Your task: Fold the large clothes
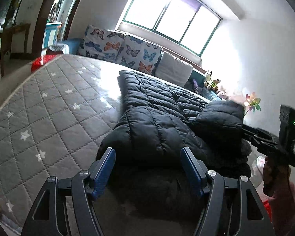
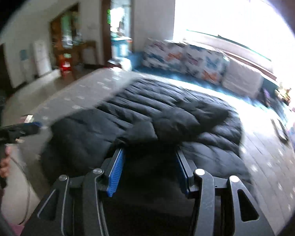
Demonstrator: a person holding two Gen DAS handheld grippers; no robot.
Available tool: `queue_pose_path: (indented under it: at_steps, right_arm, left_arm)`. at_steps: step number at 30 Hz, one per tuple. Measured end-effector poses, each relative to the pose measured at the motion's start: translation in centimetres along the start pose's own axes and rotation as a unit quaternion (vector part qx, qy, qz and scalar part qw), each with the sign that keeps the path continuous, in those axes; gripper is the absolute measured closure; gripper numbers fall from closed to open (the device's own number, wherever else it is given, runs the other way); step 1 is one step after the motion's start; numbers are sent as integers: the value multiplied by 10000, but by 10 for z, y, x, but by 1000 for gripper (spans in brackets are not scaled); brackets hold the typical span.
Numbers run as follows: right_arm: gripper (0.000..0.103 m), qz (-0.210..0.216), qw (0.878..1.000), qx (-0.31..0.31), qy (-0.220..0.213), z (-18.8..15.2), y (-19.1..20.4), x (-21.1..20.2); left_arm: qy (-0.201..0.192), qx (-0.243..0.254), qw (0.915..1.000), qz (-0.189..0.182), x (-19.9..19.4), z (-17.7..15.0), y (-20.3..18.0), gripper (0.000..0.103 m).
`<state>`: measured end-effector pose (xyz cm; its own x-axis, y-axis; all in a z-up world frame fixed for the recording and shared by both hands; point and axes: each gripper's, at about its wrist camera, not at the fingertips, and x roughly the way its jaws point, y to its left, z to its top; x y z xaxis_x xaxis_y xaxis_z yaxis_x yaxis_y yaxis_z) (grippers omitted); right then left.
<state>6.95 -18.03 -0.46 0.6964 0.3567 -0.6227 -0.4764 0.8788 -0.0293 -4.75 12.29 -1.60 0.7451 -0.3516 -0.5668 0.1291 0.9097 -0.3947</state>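
Note:
A black quilted puffer jacket (image 1: 153, 114) lies partly folded on a grey star-print mattress (image 1: 59, 102). My left gripper (image 1: 147, 149) stands open just short of the jacket's near edge, with nothing between its blue pads. In the left wrist view, my right gripper (image 1: 245, 131) reaches in from the right, and a raised fold of the jacket (image 1: 220, 118) covers its tips. In the blurred right wrist view, the right gripper (image 2: 149, 150) has its jaws apart. The jacket (image 2: 147, 106) drapes over both fingertips, and no pad visibly presses on it. The left gripper (image 2: 36, 125) shows at the far left.
Butterfly-print pillows (image 1: 118, 47) and a white pillow (image 1: 175, 70) line the far side under a bright window. Plush toys (image 1: 212, 82) sit at the far right corner. A person's hand (image 1: 273, 175) holds the right gripper. The mattress edge curves along the left, with a doorway beyond it.

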Motion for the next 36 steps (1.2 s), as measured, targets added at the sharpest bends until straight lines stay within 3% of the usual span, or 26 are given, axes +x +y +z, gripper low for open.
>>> queue_pose_path:
  at_steps: [6, 12, 17, 21, 24, 26, 29, 33, 36]
  right_arm:
    - [49, 262, 9986, -467, 28, 2, 34, 12]
    - [49, 468, 9988, 165, 34, -6, 1, -3]
    - [49, -87, 9976, 677, 61, -21, -47, -20]
    - [49, -547, 9905, 1258, 118, -38, -96, -33]
    - [49, -726, 9843, 1606, 125, -49, -122, -39]
    - [49, -831, 9811, 1743, 99, -53, -136, -41]
    - [49, -861, 9773, 1931, 101, -56, -152, -40]
    - [49, -829, 9751, 2051, 131, -56, -162, -34]
    - [49, -452, 9752, 2136, 348, -67, -163, -19]
  left_arm:
    - [-47, 274, 9996, 17, -7, 2, -15, 27]
    - [116, 308, 9995, -3, 8, 3, -22, 26]
    - [185, 200, 9995, -148, 24, 11, -24, 26]
    - [179, 395, 9990, -88, 40, 23, -34, 28]
    - [232, 512, 9984, -35, 56, 30, -41, 53]
    - [186, 671, 9974, 167, 63, 36, -47, 81]
    - [-41, 1004, 9941, 418, 65, 53, -60, 89]
    - [-355, 1000, 9931, 499, 56, 69, -64, 91]
    - [-197, 872, 9944, 571, 60, 61, -54, 91]
